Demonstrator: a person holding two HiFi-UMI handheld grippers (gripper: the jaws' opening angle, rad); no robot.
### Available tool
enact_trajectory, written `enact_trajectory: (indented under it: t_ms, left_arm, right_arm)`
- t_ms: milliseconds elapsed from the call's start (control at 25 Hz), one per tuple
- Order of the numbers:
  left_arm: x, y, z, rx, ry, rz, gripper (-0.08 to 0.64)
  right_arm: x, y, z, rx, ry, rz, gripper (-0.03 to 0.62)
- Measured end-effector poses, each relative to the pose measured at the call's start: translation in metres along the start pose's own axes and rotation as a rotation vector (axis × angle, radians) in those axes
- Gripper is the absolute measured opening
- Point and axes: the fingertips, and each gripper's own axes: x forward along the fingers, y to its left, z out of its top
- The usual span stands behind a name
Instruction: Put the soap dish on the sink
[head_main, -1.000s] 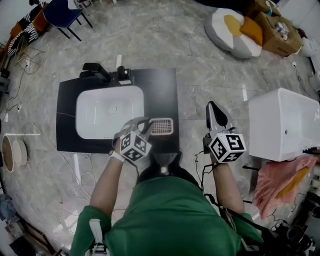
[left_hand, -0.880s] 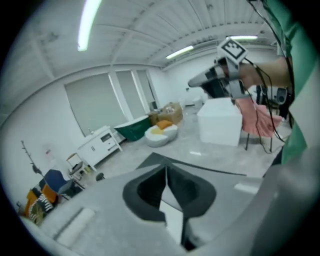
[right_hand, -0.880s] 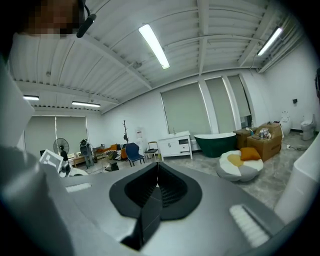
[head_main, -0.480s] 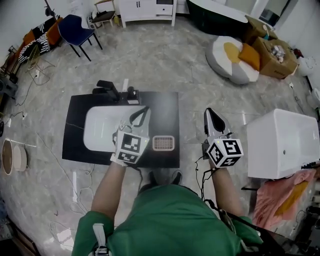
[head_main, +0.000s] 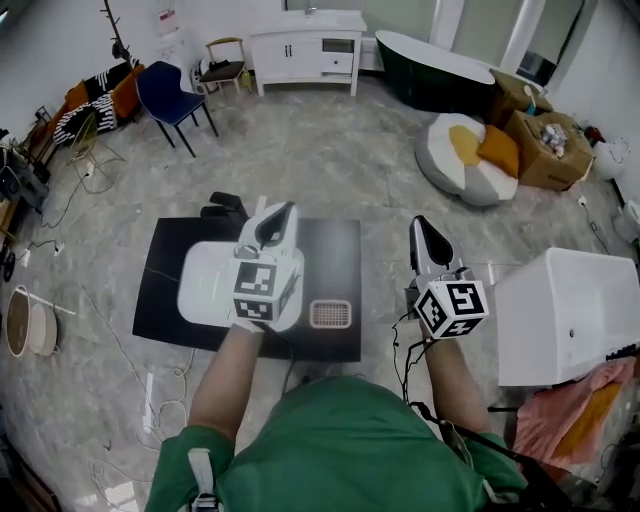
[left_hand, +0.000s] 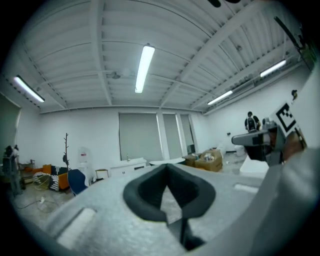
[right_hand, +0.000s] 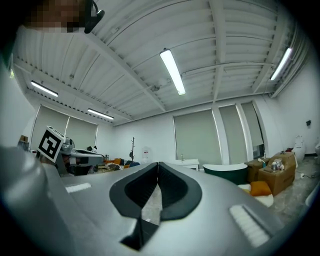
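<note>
The soap dish (head_main: 330, 314), a small pale slotted tray, lies on the black counter (head_main: 335, 250) of the sink, just right of the white basin (head_main: 205, 290). My left gripper (head_main: 281, 209) is raised over the basin's right edge, pointing level, with its jaws shut and nothing between them (left_hand: 166, 165). My right gripper (head_main: 421, 221) hangs off the counter's right side, also level and shut with nothing in it (right_hand: 158, 163). Neither gripper touches the dish. Both gripper views look across the room and show neither the sink nor the dish.
A black faucet (head_main: 228, 208) stands at the basin's far edge. A white tub (head_main: 570, 300) is at the right. Further off are a blue chair (head_main: 170, 95), a white cabinet (head_main: 310, 45), a dark bathtub (head_main: 440, 70), and floor cushions (head_main: 465, 155). Cables lie on the floor at left.
My left gripper has lifted away from the soap dish and shut with nothing in it; the dish stays on the counter. My right gripper has risen too, and the head view has tilted up.
</note>
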Motion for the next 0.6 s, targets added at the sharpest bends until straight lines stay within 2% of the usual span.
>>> enact_trajectory:
  t_ms: [280,600]
  left_arm:
    - [0.000,0.002,0.023,0.007,-0.050,0.037,-0.002]
    - [0.004,0.002,0.021,0.003,-0.056,0.042,-0.002]
  right_arm:
    - [0.002,0.006,0.025,-0.059,-0.046,0.018,0.002]
    - [0.005,0.005,0.025,-0.072,-0.047,0.024,0.003]
